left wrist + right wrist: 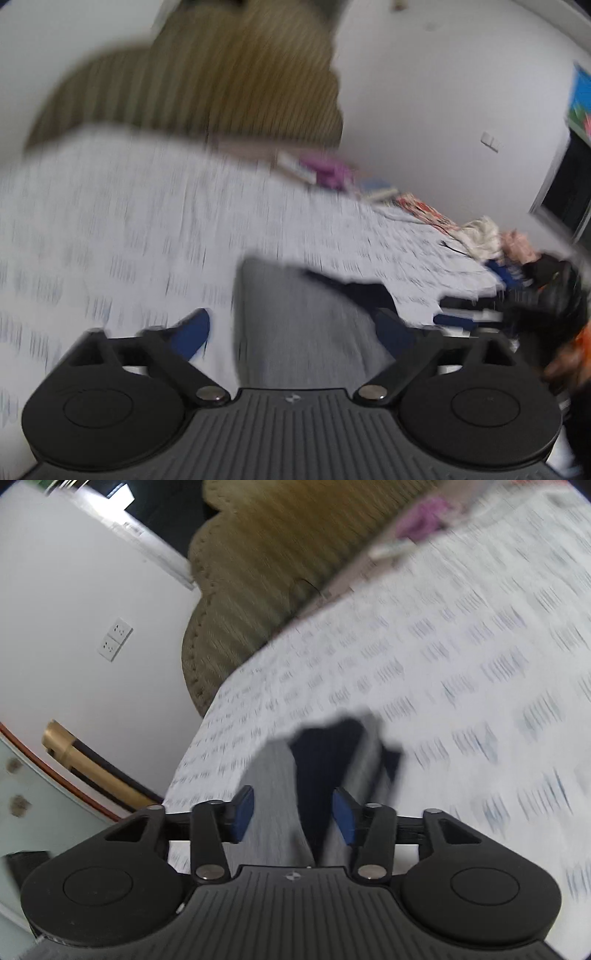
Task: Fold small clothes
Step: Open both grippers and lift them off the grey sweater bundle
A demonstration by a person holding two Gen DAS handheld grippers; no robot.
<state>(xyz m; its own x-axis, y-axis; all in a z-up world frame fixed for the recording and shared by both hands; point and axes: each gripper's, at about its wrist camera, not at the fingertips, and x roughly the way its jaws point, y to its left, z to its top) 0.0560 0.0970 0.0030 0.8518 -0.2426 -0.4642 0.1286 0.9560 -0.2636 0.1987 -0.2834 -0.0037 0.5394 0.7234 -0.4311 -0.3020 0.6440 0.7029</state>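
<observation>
Though blurred, grey garment (273,794) between claws

White walls (424,92), olive ribbed headboard (229,81), patterned white bedsheet (461,657), wall sockets (114,639), dark window (569,184)

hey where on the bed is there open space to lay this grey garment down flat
The widest bare stretch of patterned sheet lies between the brown headboard and the left gripper, left of the grey garment. The right view also shows bare sheet right of the garment. The far edge by the clothes pile and purple item is crowded.
</observation>
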